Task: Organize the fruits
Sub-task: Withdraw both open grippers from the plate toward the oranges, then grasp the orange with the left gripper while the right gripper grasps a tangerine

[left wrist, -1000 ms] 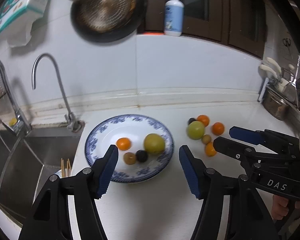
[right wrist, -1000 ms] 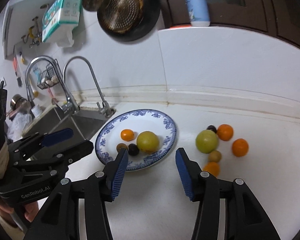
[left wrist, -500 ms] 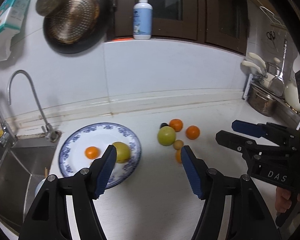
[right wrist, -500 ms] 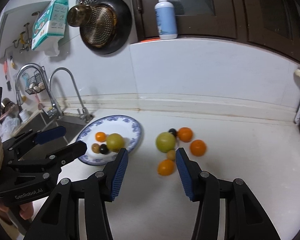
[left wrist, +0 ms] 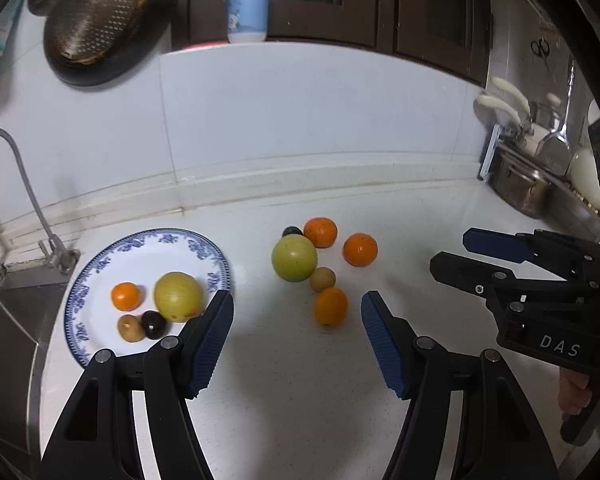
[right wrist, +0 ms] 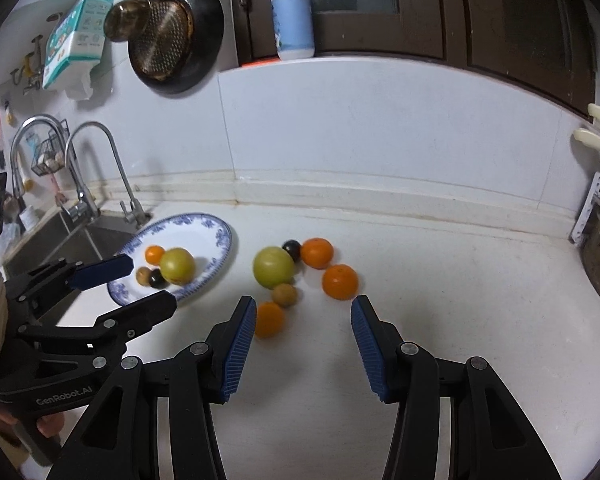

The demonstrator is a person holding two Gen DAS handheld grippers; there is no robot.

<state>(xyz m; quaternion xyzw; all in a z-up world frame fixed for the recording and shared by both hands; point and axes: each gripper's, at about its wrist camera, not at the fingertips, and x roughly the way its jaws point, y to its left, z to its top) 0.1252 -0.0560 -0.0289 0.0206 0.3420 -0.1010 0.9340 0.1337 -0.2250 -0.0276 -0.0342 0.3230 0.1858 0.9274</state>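
both tools shifted right toward loose fruits (left wrist: 308, 264) | right tool (left wrist: 452, 256): "das" | left tool (right wrist: 148, 286): "genrobot.ai", blurry

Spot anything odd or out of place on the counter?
Nothing spilled or damaged. Only oddity: six fruits sit loose on the counter, right of the plate, which holds four. Both tongs, left and right, are open and empty.

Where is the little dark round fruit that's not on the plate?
In both views the dark fruit sits at the back of the loose pile on the counter, tucked between the big green fruit and an orange.
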